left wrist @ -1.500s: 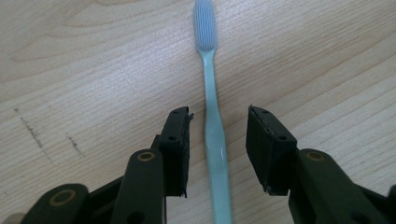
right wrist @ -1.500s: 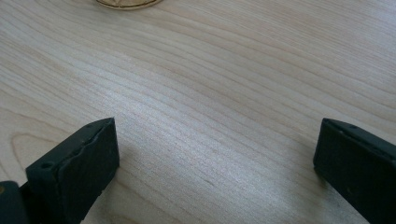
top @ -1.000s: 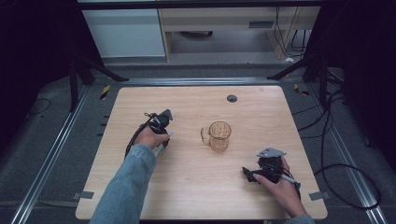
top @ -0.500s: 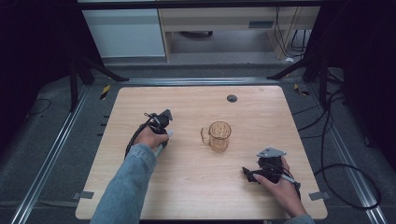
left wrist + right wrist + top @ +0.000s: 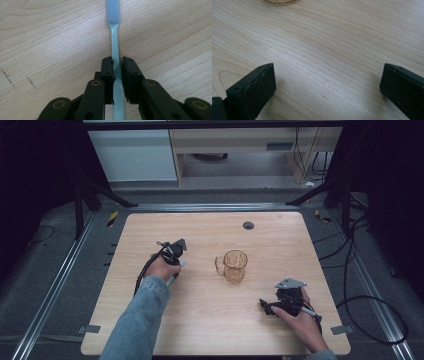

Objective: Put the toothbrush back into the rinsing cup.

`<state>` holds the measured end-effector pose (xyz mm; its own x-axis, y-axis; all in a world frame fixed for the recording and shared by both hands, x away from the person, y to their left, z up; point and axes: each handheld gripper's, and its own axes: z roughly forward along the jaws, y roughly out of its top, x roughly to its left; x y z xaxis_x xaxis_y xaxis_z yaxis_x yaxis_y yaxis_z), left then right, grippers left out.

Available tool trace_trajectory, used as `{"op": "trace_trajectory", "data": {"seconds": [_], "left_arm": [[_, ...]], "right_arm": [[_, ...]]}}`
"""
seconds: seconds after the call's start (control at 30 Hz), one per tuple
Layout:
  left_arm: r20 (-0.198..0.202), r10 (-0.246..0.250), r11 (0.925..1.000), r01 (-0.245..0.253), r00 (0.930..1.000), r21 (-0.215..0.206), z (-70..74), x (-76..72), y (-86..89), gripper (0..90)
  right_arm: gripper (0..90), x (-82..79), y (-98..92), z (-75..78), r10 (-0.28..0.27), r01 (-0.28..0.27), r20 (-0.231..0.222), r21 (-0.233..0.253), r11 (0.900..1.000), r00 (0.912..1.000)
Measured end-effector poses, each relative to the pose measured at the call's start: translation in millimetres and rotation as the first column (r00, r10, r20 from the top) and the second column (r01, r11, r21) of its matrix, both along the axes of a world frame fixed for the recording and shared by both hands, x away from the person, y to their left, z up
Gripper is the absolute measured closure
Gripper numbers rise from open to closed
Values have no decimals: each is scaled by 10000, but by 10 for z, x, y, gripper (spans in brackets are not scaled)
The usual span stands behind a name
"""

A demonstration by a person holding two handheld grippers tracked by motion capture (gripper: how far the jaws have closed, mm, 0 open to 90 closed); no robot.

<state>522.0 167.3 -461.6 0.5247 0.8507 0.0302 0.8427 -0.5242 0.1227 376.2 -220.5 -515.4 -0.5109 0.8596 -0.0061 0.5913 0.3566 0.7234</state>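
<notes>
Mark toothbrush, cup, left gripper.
toothbrush [image 5: 113, 11]: left gripper view, bristle head.
cup [image 5: 235, 266]: high view, amber glass wall.
left gripper [image 5: 118, 65]: left gripper view, between jaw tips.

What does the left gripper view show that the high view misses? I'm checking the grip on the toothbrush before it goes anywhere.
The left gripper view: the toothbrush lying on the wood, bristle head away from the camera, with the left gripper shut on its pale green handle. The high view: the amber glass mug mid-table, apart from both hands, and the right gripper near the table's front right. Both: the wooden table and the left gripper, with the toothbrush only a pale sliver from above.
</notes>
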Motion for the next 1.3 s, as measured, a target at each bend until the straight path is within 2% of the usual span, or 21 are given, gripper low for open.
{"op": "trace_trajectory", "data": {"seconds": [0.2, 0.27, 0.3, 0.33, 0.4, 0.43, 0.47, 0.63, 0.7, 0.73, 0.77, 0.93, 1.0, 1.17, 1.2, 1.23, 1.3], "left_arm": [[681, -233, 9984, 266, 9974, -489, 177, -54, 43, 793], [1080, -316, 9960, 404, 9936, -795, 247, -82, 45, 793], [1603, -325, 9915, 520, 9865, -1190, 322, -119, 47, 794], [1603, -325, 9915, 520, 9865, -1190, 322, -119, 47, 794], [2072, -403, 9852, 734, 9775, -1547, 399, -161, 53, 793], [2549, -422, 9782, 918, 9661, -1861, 476, -210, 53, 793], [2549, -422, 9782, 918, 9661, -1861, 476, -210, 53, 793], [3503, -497, 9618, 1393, 9353, -2355, 603, -301, 13, 793], [3756, -444, 9565, 1479, 9257, -2514, 633, -330, -8, 793], [3916, -372, 9487, 1556, 9194, -2752, 655, -353, -37, 793], [3916, -372, 9487, 1556, 9194, -2752, 655, -353, -37, 793], [4261, -441, 9408, 1810, 9036, -2865, 714, -360, -130, 793], [4432, -355, 9346, 1869, 8957, -3028, 737, -356, -152, 793], [4948, -33, 9303, 1842, 8690, -3172, 805, -329, -166, 793], [5149, 34, 9285, 1884, 8573, -3199, 833, -325, -183, 794], [5149, 34, 9285, 1884, 8573, -3199, 833, -325, -183, 793], [5320, 83, 9253, 1952, 8467, -3250, 863, -316, -199, 794]], "right_arm": [[6, -1, 1, 1, -1, 1, -11, 30, 10000, 10000], [6, -1, 1, 1, -3, 3, -14, 35, 10000, 10000], [6, -1, 0, 1, -3, 3, -10, 30, 10000, 10000], [6, -1, 0, 1, -3, 3, -10, 30, 10000, 10000], [6, -1, 0, 2, 1, -1, -14, 37, 10000, 10000], [5, -1, 0, 2, 9, -9, -14, 31, 10000, 10000], [5, -1, 0, 2, 9, -9, -14, 31, 10000, 10000], [5, -2, 2, 2, -6, 6, -19, 47, 10000, 10000], [5, -1, 2, 2, -6, 6, -19, 50, 10000, 10000], [6, 2, -4, 2, 45, -44, -14, 31, 10000, 10000], [6, 2, -4, 2, 45, -44, -14, 31, 10000, 10000], [7, -1, -13, 1, 139, -139, -23, 61, 9999, 9999], [7, -7, -20, 2, 178, -178, -31, 32, 9998, 9998], [8, -11, -19, 1, 172, -172, -1, 19, 9998, 9999], [11, -18, -18, 2, 191, -191, 16, 11, 9998, 9998], [11, -18, -18, 2, 191, -191, 16, 11, 9998, 9998], [12, -22, -16, 2, 187, -187, 24, -2, 9998, 9998]]}}
